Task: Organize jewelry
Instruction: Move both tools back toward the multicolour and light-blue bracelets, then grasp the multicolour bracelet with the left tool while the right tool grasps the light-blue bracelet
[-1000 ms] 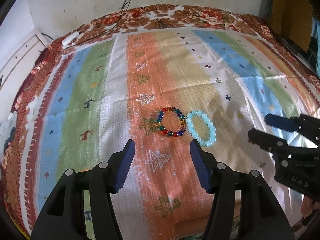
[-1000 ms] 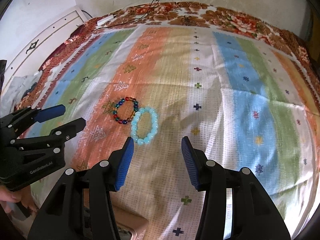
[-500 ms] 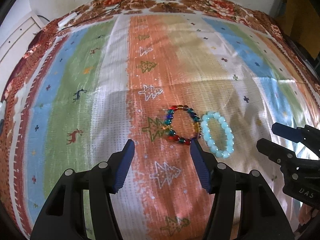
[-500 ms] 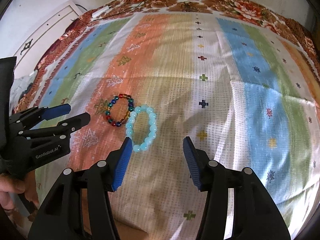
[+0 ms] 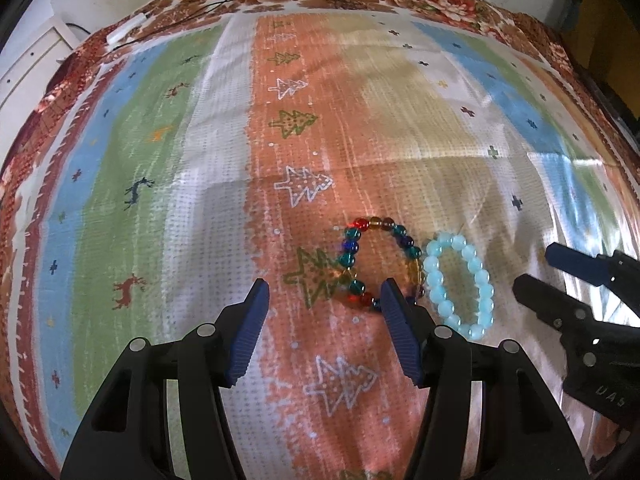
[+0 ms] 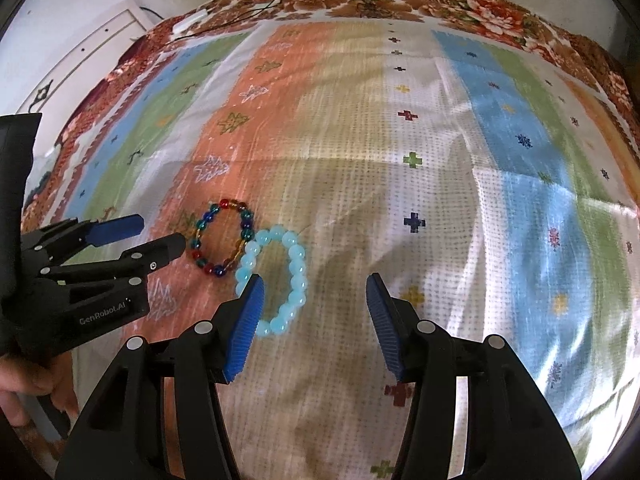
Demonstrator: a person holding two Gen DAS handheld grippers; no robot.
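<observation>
Two bead bracelets lie side by side, touching, on the striped cloth. The multicolour bracelet [image 5: 353, 246] [image 6: 248, 234] is on the left and the pale blue bracelet [image 5: 480, 280] [image 6: 298, 256] on the right. My left gripper [image 5: 324, 286] [image 6: 160, 232] is open above the cloth. Its right fingertip overlaps the near right edge of the multicolour bracelet in the left wrist view. My right gripper [image 6: 315, 280] [image 5: 536, 266] is open too. Its left fingertip covers the near left edge of the pale blue bracelet. Nothing sits between either pair of pads.
The striped cloth [image 5: 132, 168] [image 6: 500, 152] with tree and cross motifs covers a surface with a floral border [image 5: 440, 0]. A white block with dark cables [image 5: 124, 30] lies at the back left. A hand [image 6: 24, 384] holds the left gripper.
Both grippers have come down and closer to the bracelets, which now look larger and lie right at the fingertips. The bracelets themselves have not moved.
</observation>
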